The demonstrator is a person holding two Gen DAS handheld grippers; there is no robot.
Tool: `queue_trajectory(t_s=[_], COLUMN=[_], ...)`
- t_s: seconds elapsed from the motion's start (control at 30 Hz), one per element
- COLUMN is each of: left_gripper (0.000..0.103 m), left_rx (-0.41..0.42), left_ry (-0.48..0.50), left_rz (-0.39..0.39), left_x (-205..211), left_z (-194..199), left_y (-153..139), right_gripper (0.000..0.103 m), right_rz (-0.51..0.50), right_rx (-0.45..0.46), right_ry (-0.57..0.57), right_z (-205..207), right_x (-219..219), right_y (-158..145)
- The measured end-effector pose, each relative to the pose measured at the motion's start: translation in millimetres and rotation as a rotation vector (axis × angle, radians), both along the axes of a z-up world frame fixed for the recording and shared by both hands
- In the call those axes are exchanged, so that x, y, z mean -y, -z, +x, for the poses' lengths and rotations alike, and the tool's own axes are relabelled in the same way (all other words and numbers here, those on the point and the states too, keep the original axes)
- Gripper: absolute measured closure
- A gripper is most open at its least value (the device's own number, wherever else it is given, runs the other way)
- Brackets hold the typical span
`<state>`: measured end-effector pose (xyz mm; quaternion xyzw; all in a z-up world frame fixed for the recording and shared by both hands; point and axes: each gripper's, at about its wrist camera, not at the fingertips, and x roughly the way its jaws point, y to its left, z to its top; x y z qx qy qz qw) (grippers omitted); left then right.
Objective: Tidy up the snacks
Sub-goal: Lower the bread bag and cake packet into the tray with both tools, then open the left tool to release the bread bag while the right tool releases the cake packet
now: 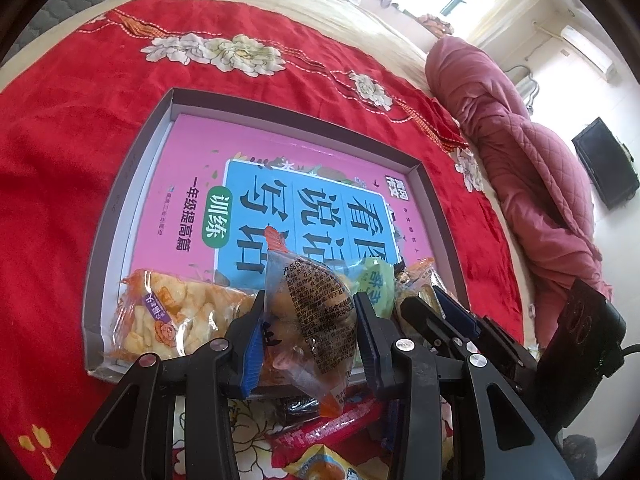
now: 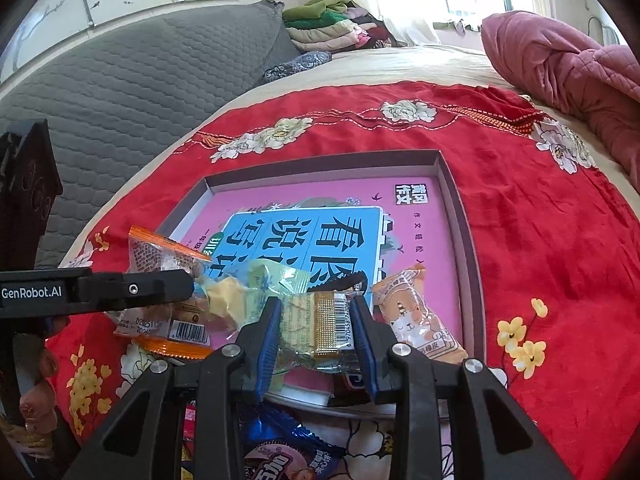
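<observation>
On the bed, a red floral blanket (image 1: 60,152) carries a shallow grey tray (image 1: 132,176) lined with a pink workbook (image 1: 192,168). The left gripper (image 1: 310,340) has its fingers clamped on a clear, orange-tipped snack packet (image 1: 312,308), held at the tray's near edge. Only the left wrist view shows the bag of puffed crisps (image 1: 176,312) lying in the tray's near left corner. The right gripper (image 2: 316,340) has its fingers clamped on a clear packet with a gold wafer (image 2: 324,324) at the same near edge. Only the right wrist view shows the cat-print packet (image 2: 416,320) lying in the tray towards its right wall, and a pale green packet (image 2: 260,284) beside the wafer. More wrapped snacks (image 2: 276,456) lie on the blanket in front of the tray.
</observation>
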<state>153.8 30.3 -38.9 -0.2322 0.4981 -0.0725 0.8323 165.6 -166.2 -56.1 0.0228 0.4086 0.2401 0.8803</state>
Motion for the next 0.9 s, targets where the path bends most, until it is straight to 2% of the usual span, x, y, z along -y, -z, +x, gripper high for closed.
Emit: queue_trajectory(t_s=[0.67, 0.9], left_gripper=[0.06, 0.058], left_rx=[-0.01, -0.01], left_ry=[-0.01, -0.018], left_rz=[-0.006, -0.006], left_x=[-2.7, -4.7], left_z=[1.2, 0.5], left_y=[-0.3, -1.4], right_gripper=[0.067, 0.062], right_rz=[0.009, 0.024], right_rx=[-0.015, -0.023], right_ry=[0.015, 0.022], right_z=[2.7, 2.7], right_x=[2.9, 4.9], right_y=[0.6, 0.2])
